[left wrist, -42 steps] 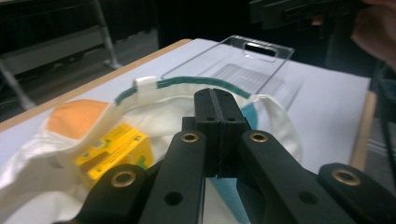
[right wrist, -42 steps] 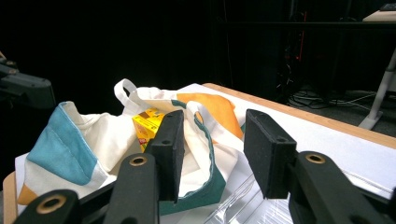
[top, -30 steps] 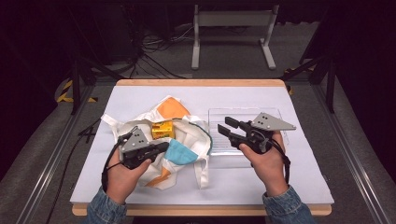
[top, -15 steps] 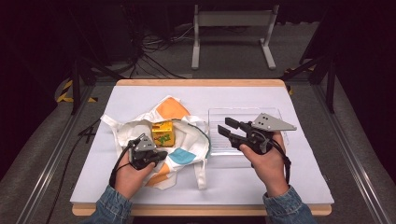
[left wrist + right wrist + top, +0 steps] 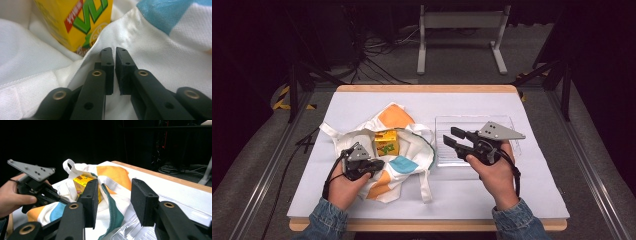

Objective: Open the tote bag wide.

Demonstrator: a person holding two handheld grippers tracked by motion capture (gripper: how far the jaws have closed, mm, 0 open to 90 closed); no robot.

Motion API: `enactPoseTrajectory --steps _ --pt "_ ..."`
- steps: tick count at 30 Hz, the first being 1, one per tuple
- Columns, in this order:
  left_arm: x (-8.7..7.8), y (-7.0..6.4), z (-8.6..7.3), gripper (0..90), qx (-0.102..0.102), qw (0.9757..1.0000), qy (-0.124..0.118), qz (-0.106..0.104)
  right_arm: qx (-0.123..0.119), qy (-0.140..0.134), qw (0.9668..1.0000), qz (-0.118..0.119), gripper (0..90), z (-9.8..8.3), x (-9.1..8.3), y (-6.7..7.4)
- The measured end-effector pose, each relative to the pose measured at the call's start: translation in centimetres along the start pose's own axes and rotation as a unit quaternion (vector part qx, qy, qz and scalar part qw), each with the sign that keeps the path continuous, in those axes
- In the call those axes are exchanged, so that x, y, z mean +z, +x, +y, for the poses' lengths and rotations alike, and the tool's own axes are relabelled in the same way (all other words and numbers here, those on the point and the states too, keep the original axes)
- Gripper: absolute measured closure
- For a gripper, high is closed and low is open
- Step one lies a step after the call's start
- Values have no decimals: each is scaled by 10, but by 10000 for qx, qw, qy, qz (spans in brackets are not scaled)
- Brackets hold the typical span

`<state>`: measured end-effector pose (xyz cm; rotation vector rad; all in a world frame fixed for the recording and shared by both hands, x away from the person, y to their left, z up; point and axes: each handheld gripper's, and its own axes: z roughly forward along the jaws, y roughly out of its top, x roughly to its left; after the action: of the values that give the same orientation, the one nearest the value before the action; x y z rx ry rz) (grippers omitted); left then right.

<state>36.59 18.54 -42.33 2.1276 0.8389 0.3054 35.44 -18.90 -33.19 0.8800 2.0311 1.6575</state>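
- High view: cloth bag point(image 5: 412, 150), white with orange, blue and green patches, lies crumpled left of the tabletop's middle, and a yellow drink carton point(image 5: 386, 142) stands upright in its folds.
- The left gripper point(image 5: 371, 166) sits low on the bag toward the near edge, just beside the carton and pointing across toward the right side. The carton lies just beyond and to the far side of its tips. Its jaws look nearly together from here.
- A clear plastic tray point(image 5: 452, 150) rests right of the middle. The right gripper point(image 5: 451, 136) hangs over the tray's left part with jaws apart, holding nothing, pointing left toward the bag. It is well farther from the carton than the left one.
- Left gripper view: the jaws are closed to a thin slit and press down on white fabric. Whether a fold is pinched in that slit I cannot tell. The carton point(image 5: 75, 22) rises up and to the left of the tips, near but not between them.
- Right gripper view: the jaws stand wide open and empty. Past them the carton point(image 5: 83, 182) peeks out of the bag point(image 5: 112, 185), with the other hand and its gripper point(image 5: 47, 193) at the left.
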Motion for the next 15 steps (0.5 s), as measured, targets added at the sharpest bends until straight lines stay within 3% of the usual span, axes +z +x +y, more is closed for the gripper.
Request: enactPoseTrajectory --steps 10,15 --pt "-40 9 7 786 -48 9989 -468 45 -141 141 9996 217 585 11 25 3" --pt "-58 16 2 782 -134 9977 -643 151 -312 257 9978 516 579 24 56 10"
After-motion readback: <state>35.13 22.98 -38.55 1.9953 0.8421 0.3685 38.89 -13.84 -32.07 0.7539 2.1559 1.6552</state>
